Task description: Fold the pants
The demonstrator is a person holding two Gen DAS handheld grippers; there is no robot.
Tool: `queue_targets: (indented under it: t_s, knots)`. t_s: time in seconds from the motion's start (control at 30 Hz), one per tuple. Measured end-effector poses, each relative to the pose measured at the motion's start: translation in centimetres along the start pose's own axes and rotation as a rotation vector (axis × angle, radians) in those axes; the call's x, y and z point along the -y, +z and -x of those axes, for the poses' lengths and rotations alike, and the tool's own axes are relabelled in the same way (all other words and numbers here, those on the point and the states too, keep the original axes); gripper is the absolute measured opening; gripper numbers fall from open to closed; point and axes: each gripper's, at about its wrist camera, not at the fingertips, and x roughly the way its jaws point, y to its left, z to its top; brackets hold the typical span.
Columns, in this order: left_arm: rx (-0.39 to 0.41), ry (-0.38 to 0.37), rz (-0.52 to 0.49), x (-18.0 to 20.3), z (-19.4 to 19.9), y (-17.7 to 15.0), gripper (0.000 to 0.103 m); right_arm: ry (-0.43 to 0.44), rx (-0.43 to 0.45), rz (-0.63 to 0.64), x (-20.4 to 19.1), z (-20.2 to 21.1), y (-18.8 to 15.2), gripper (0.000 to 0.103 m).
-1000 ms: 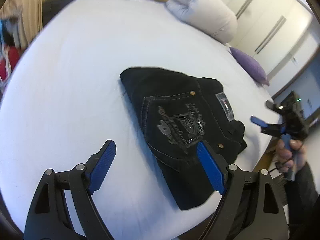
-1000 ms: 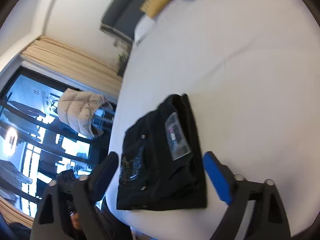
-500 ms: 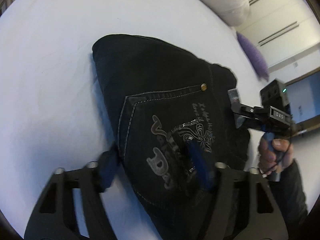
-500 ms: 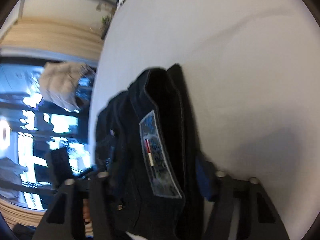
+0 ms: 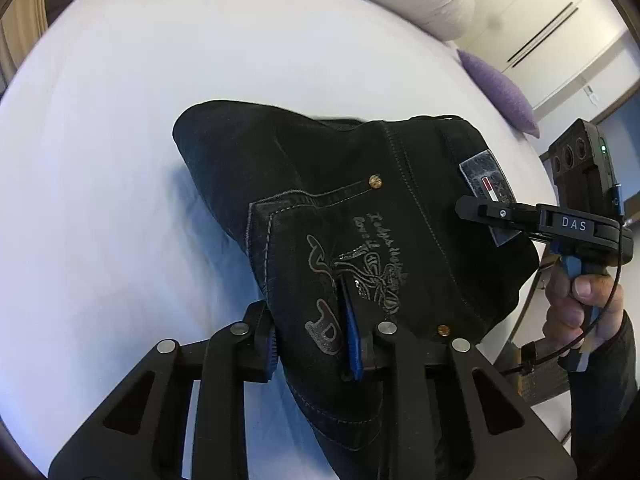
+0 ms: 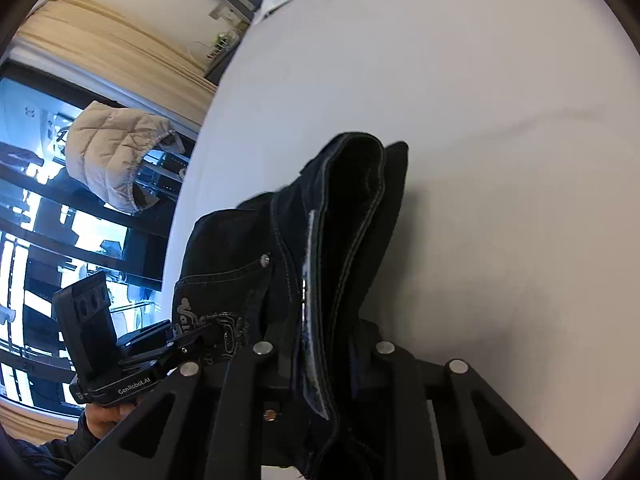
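I see the white bed [image 5: 120,128] carrying the black pants [image 5: 320,208], already folded into a compact bundle near its edge and now partly lifted off the sheet. My left gripper [image 5: 310,344] has its jaws closed on the pocket-side edge; my right gripper [image 6: 320,354] has its jaws clamped on the waistband by the patch [image 5: 486,188]. I judge this the final step, carrying or squaring the bundle. Next I'd need to move both hands together, keeping the layers from slipping apart.
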Motion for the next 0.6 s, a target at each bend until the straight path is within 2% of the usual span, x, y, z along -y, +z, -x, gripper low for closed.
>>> queue_targets:
  t_s: [0.17,0.27,0.43,0.6]
  knots:
    - [0.078,0.042,-0.039,-1.1,4.0,1.6,0.023,0.043,0.036,0.020,-2.8,0.0,1.9,0.019]
    - [0.098,0.075,-0.058,-2.7,5.6,2.9,0.023,0.067,0.037,0.025,-4.3,-1.8,3.9,0.019]
    - [0.109,0.140,-0.070,-6.0,6.7,5.6,0.023,0.094,0.021,0.026,-6.6,-5.6,7.1,0.019]
    - [0.095,0.177,-0.058,-10.1,6.1,8.2,0.023,0.123,0.002,-0.011,-7.1,-9.9,10.1,0.019]
